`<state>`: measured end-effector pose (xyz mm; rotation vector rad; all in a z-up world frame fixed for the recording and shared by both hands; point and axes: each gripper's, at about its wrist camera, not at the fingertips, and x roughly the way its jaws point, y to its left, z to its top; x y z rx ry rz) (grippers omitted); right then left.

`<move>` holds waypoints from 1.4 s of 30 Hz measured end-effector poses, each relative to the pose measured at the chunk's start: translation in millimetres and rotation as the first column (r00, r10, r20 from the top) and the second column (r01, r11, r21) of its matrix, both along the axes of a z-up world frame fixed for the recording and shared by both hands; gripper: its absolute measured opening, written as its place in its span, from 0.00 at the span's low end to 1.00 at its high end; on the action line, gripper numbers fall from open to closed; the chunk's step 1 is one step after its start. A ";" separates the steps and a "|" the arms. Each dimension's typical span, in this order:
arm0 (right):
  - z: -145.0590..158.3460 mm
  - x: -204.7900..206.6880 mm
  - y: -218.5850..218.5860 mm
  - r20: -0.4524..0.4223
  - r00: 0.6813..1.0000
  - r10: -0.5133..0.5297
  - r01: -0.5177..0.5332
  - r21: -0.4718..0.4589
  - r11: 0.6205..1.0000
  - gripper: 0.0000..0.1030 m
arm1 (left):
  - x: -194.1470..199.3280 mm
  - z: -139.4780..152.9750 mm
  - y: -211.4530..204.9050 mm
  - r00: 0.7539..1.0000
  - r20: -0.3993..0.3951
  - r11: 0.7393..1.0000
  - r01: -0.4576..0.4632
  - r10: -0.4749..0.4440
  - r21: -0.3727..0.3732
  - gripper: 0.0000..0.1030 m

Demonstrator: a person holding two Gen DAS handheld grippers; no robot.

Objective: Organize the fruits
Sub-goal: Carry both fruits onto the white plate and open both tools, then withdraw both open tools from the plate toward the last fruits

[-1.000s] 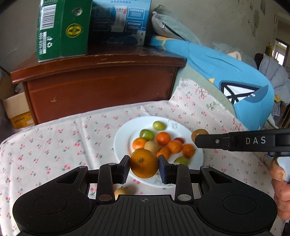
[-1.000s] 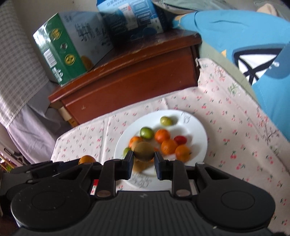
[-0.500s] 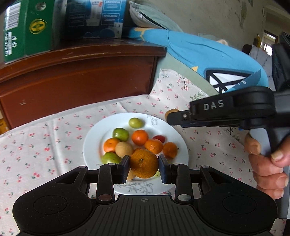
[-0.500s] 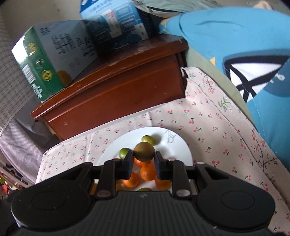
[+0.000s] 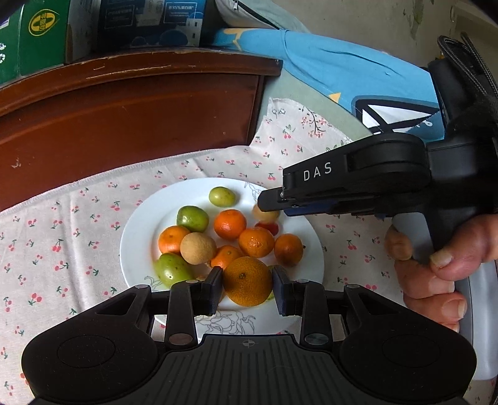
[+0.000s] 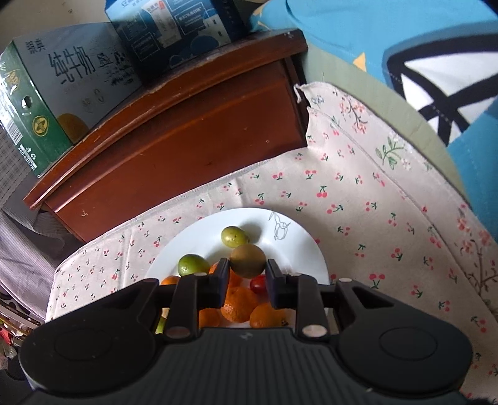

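Observation:
A white plate [image 5: 140, 218] on a cherry-print cloth [image 5: 62, 243] holds several small oranges and green fruits plus a tan round one. My left gripper [image 5: 247, 291] is shut on a large orange [image 5: 247, 280], low over the plate's near edge. My right gripper [image 6: 248, 274] pinches a brown-green fruit [image 6: 248, 260] above the plate [image 6: 298, 246]; its jaws are starting to open, the pads still at the fruit's sides. In the left wrist view the right gripper [image 5: 264, 207] reaches in from the right, and the fruit [image 5: 264, 215] peeks out under its tip.
A dark wooden cabinet [image 5: 124, 109] rises right behind the cloth, with a green carton [image 6: 46, 102] and a blue carton [image 6: 174, 28] on top. A blue cushion [image 5: 342, 71] lies at the back right. A person's hand [image 5: 435, 264] grips the right tool's handle.
Both grippers have come forward and down over the plate, each still carrying its fruit. The right gripper has swung in from the right above the plate's far side.

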<state>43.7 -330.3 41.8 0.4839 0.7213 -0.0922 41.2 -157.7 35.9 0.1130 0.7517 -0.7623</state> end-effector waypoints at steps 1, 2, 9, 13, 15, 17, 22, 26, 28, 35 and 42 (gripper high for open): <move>-0.3 0.3 -0.2 0.001 1.000 -0.008 0.008 0.002 1.000 0.27 | -0.1 0.7 0.0 1.000 0.002 1.000 0.004 -0.004 -0.007 0.33; 0.3 0.7 -0.6 0.006 1.000 -0.010 0.010 0.004 1.000 0.27 | -0.1 2.3 0.0 1.000 0.004 1.000 0.003 -0.003 -0.010 0.35; 7.0 -0.6 -2.4 0.019 1.000 -0.010 0.009 0.011 1.000 0.28 | -1.1 24.3 9.4 0.998 0.042 0.998 -0.044 0.046 -0.039 0.59; 12.4 -3.4 -0.1 0.030 1.000 0.002 -0.003 0.002 1.000 0.29 | 3.3 36.0 21.4 0.995 0.037 0.995 -0.093 0.095 -0.037 0.63; 14.4 -6.0 1.8 0.029 1.000 0.007 -0.007 0.001 1.000 0.29 | 4.5 42.2 28.2 0.992 0.050 0.993 -0.111 0.112 -0.028 0.63; 16.2 -9.2 4.4 0.031 0.999 0.009 -0.009 0.004 1.000 0.29 | 5.7 47.3 36.1 0.990 0.059 0.992 -0.127 0.128 -0.015 0.67; 23.8 -18.6 15.7 0.042 0.999 0.031 -0.031 -0.001 1.000 0.30 | 8.3 60.9 59.5 0.982 0.057 0.984 -0.179 0.179 -0.009 0.72; 29.8 -27.1 28.5 0.057 0.997 0.059 -0.059 -0.003 0.998 0.30 | 9.3 70.4 78.3 0.975 0.048 0.976 -0.217 0.217 -0.008 0.72; 31.4 -32.0 35.7 0.059 0.995 0.075 -0.074 -0.004 0.997 0.30 | 9.4 73.7 86.7 0.972 0.046 0.973 -0.232 0.232 -0.005 0.72; 30.7 -48.9 64.9 0.063 0.988 0.141 -0.142 0.008 0.990 0.30 | 7.7 73.4 107.0 0.966 0.065 0.965 -0.256 0.252 0.055 0.73; 18.9 -58.2 97.8 0.045 0.973 0.228 -0.230 0.027 0.973 0.30 | 8.8 62.5 126.4 0.961 0.046 0.952 -0.277 0.273 0.128 0.73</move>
